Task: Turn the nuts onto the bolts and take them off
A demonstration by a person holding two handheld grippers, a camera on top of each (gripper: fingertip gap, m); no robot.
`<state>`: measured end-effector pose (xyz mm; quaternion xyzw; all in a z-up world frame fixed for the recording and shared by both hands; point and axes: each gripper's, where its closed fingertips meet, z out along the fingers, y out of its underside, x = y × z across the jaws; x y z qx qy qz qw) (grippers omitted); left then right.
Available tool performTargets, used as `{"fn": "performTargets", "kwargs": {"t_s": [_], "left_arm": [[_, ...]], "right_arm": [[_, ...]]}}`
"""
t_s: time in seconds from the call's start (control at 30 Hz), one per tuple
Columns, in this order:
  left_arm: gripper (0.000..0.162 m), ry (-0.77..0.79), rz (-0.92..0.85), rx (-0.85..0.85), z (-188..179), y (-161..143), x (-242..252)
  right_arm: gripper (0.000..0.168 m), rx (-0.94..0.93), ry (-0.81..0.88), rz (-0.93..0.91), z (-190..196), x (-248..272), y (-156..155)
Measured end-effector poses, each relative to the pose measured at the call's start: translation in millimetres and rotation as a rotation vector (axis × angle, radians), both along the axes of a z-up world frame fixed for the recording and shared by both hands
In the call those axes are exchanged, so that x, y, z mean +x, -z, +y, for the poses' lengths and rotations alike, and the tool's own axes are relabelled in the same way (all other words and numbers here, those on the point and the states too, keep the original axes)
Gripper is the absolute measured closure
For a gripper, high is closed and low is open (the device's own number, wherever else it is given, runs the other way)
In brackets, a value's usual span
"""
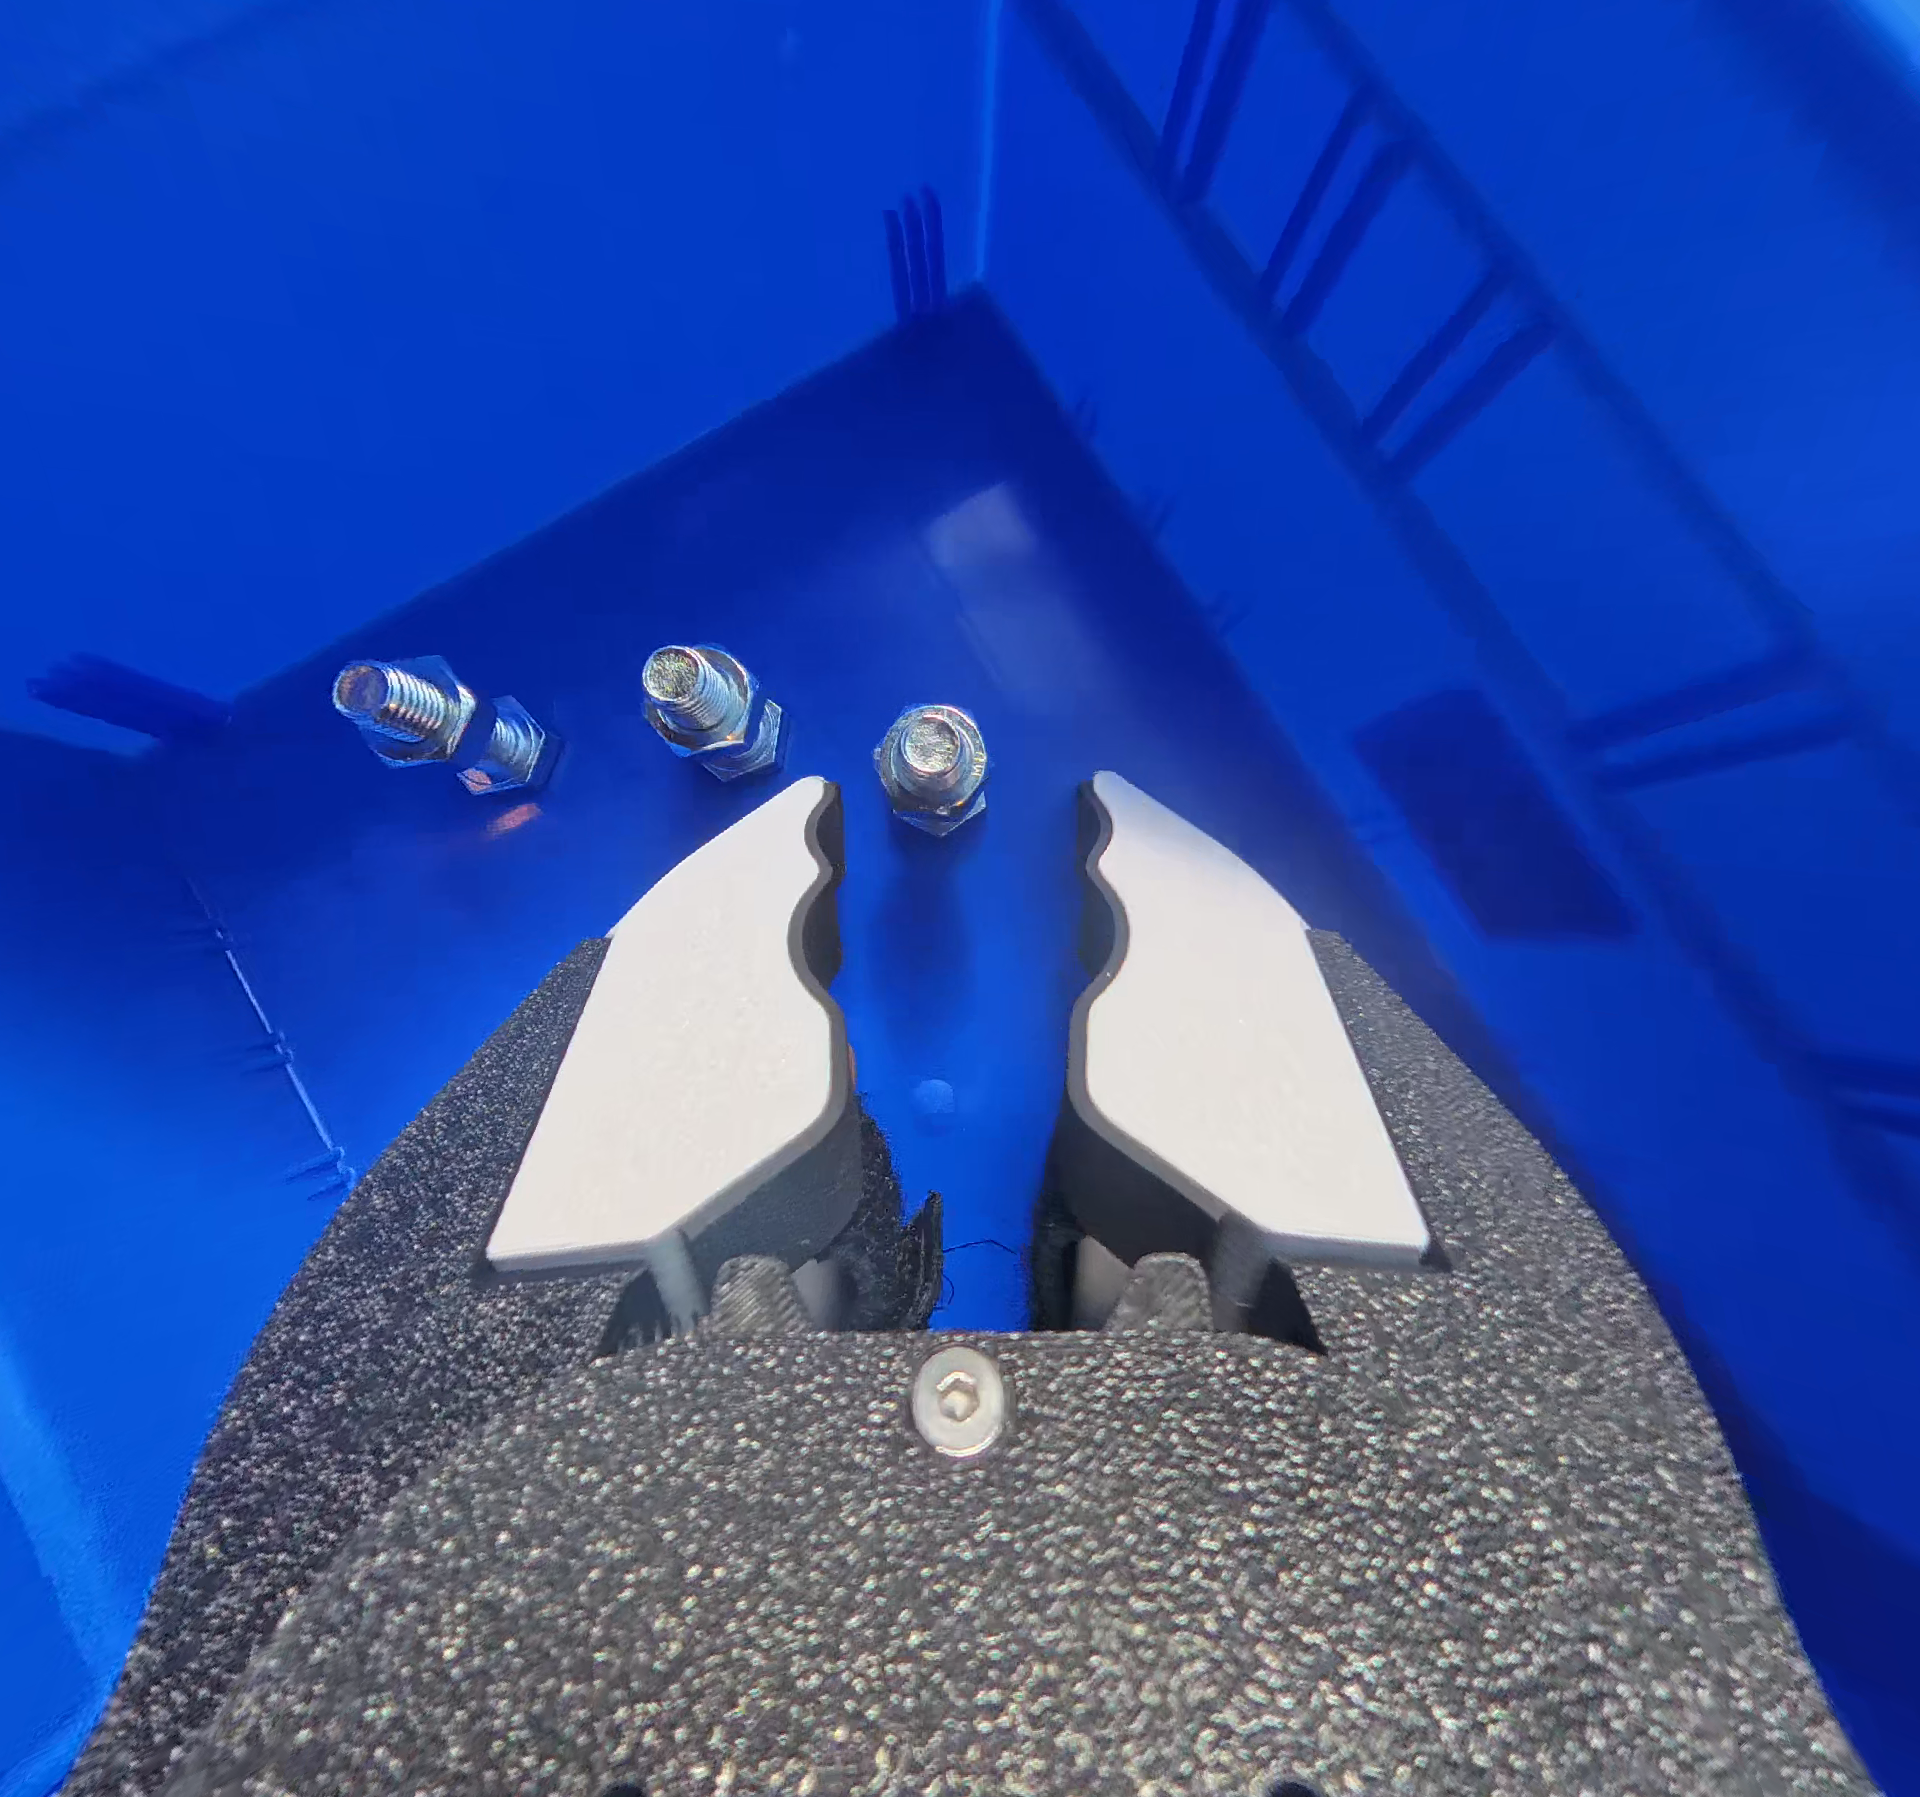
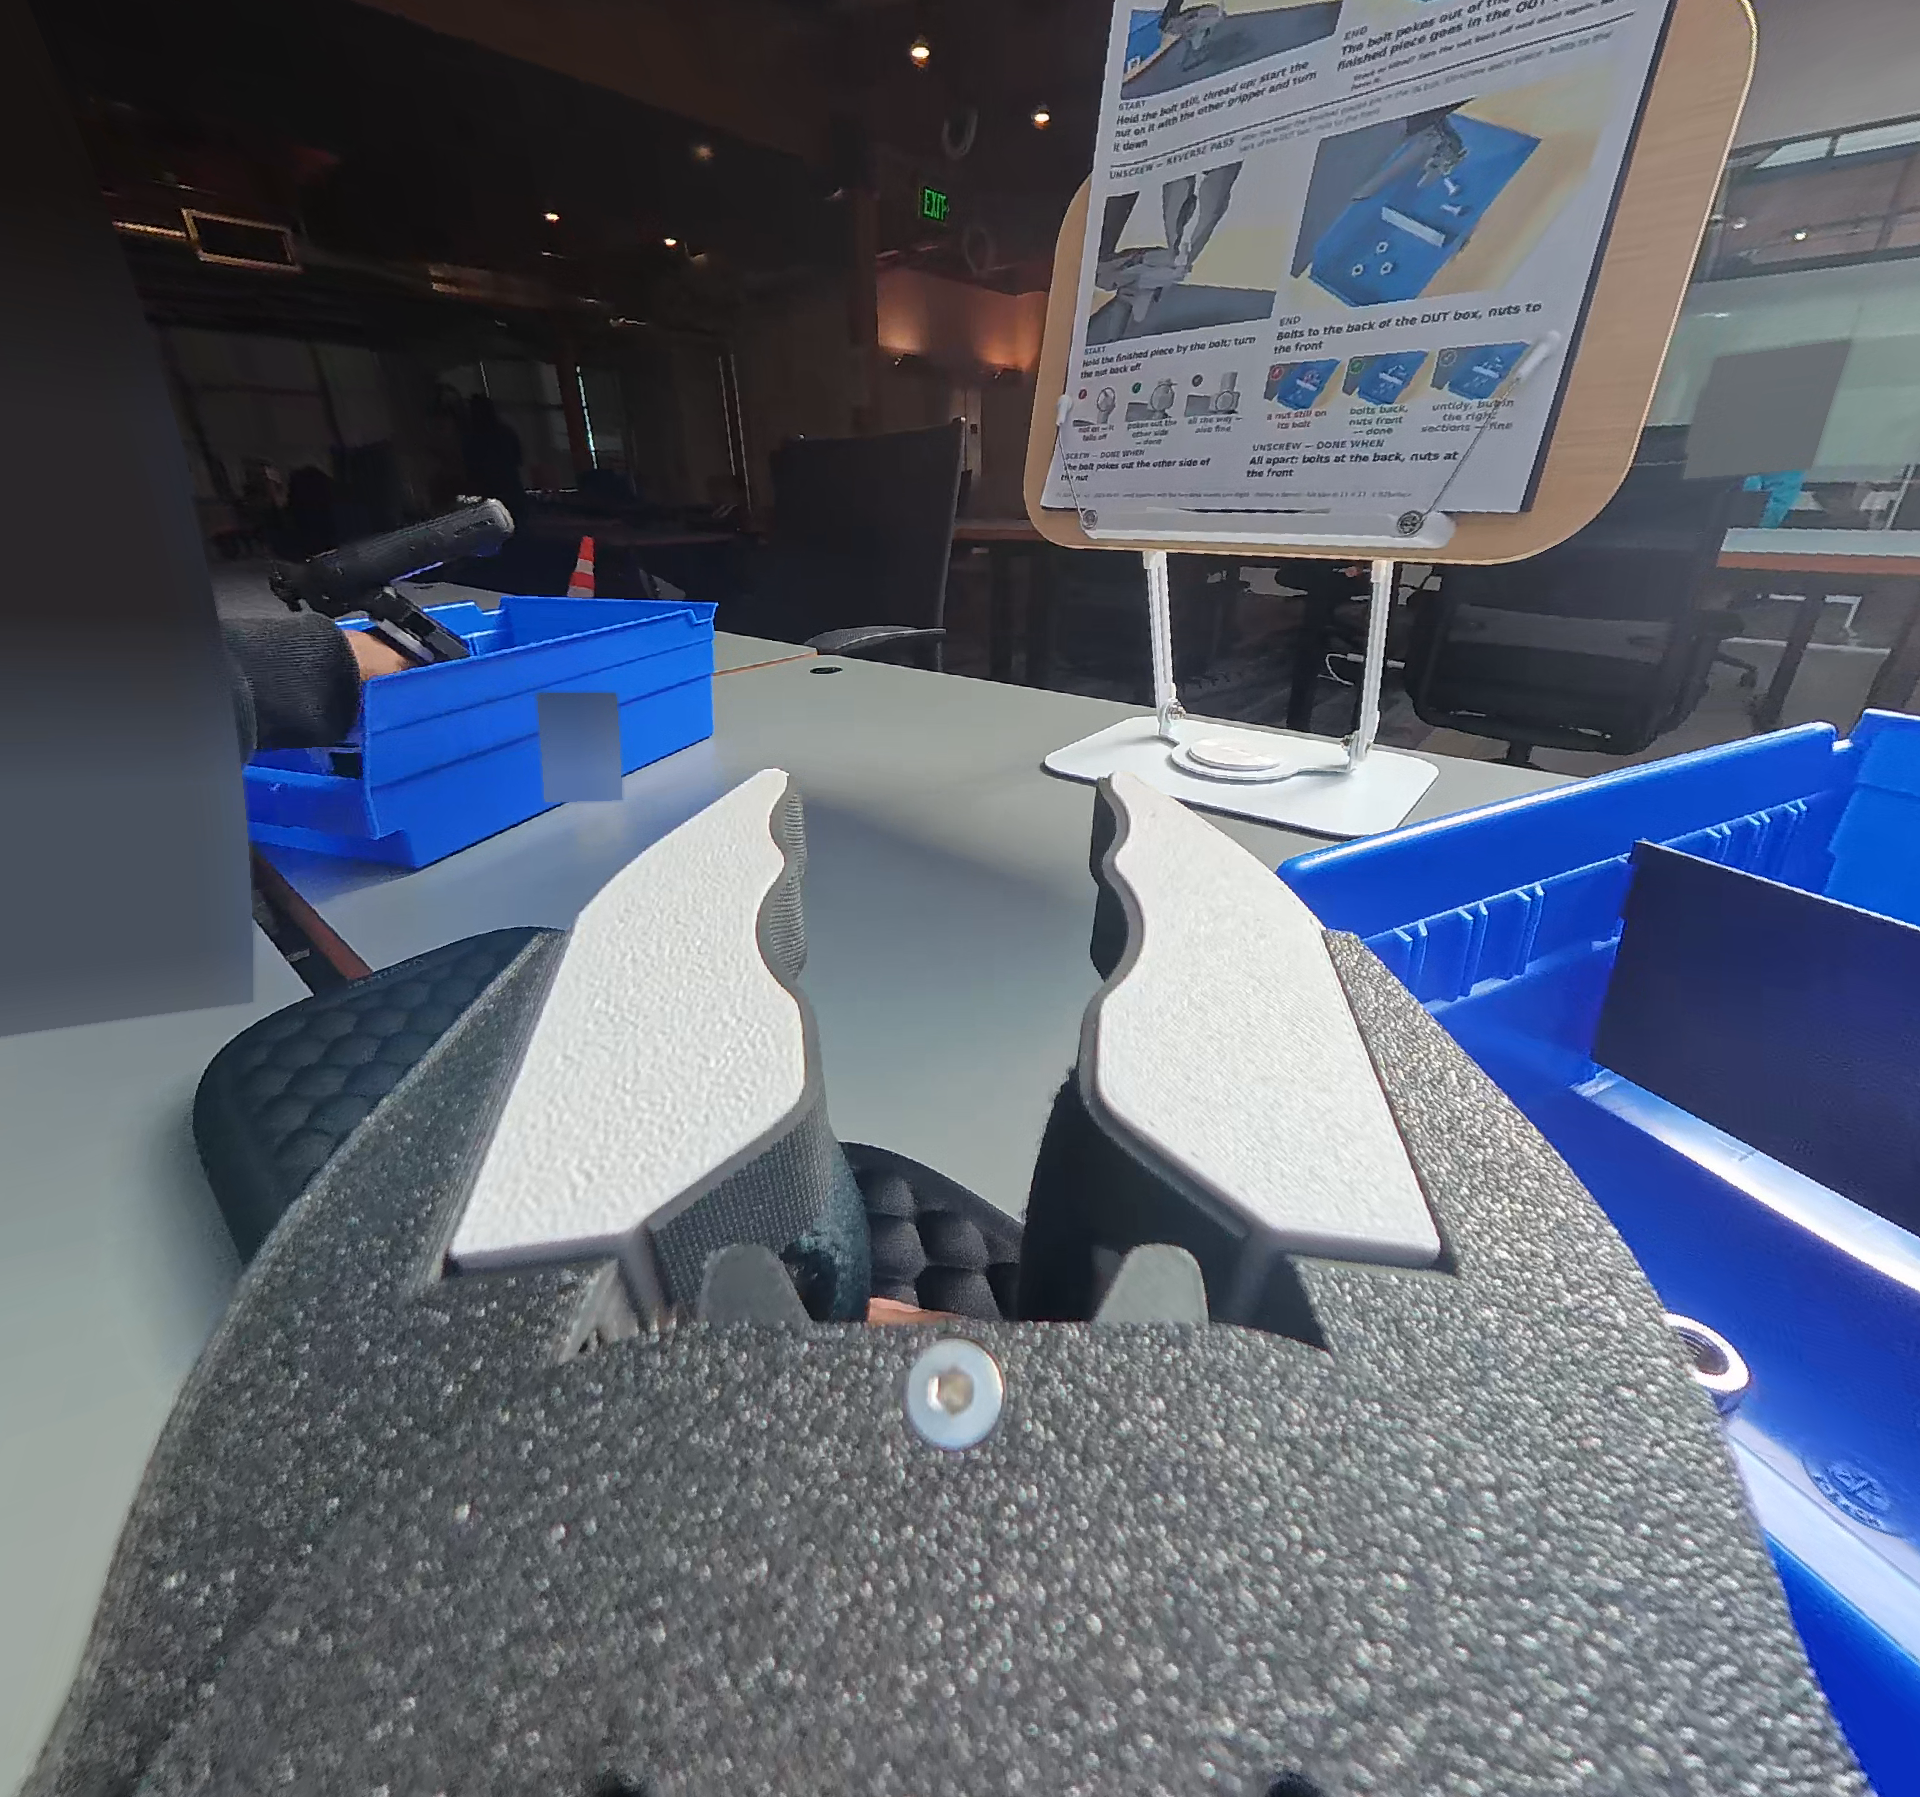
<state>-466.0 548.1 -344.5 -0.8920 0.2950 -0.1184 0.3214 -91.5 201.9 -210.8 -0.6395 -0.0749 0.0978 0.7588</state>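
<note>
In the left wrist view, three silver bolts with nuts threaded on them stand on the floor of a blue bin [image 1: 520, 293]: one at the left [image 1: 436, 724], one in the middle [image 1: 707, 713] and one at the right [image 1: 930, 760]. My left gripper [image 1: 956, 791] is open and empty inside the bin, its fingertips just short of the right bolt. My right gripper [image 2: 940, 802] is open and empty above the grey table [image 2: 935, 739]. A loose silver nut [image 2: 1709, 1373] lies in a second blue bin [image 2: 1455, 874] beside it on the right.
In the right wrist view, the left bin [image 2: 499, 708] sits at the table's far left with a sleeved hand and the other gripper [image 2: 405, 594] in it. A black divider [image 2: 1766, 1020] stands in the right bin. An instruction sheet on a stand [image 2: 1351, 241] is behind. A black padded rest [image 2: 332, 1041] lies under my gripper. Across from one pair of fingers to the other is roughly 55 cm.
</note>
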Motion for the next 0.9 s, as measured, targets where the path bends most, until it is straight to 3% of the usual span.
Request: {"fn": "performTargets", "kwargs": {"t_s": [0.07,0.17,0.3,0.43,0.7,0.8,0.9], "left_arm": [[0.122,-0.014,-0.036,0.016,4.1,-0.4,1.6],[0.144,-0.016,-0.028,0.045,5.4,0.2,-3.7],[0.144,-0.001,-0.063,0.037,-3.5,-4.0,-5.4],[0.145,0.085,-0.158,0.118,-26.1,-43.1,10.2],[0.145,0.468,-0.313,0.334,-129.6,-148.7,100.9],[0.145,0.608,-0.348,0.360,-175.0,-157.6,142.5],[0.145,0.726,-0.372,0.339,-218.4,-146.1,181.3]], "right_arm": [[0.116,0.004,-0.002,0.003,-0.4,0.2,-0.4],[0.115,0.002,0.000,0.010,0.0,1.3,-0.4],[0.116,-0.010,-0.004,0.017,1.6,1.6,0.9],[0.117,-0.024,-0.008,-0.001,3.2,-0.9,2.7],[0.118,-0.083,-0.031,-0.105,9.3,-15.2,11.7],[0.119,-0.104,-0.037,-0.152,11.3,-20.9,15.4],[0.120,-0.134,-0.041,-0.202,13.7,-26.7,19.3]]}}
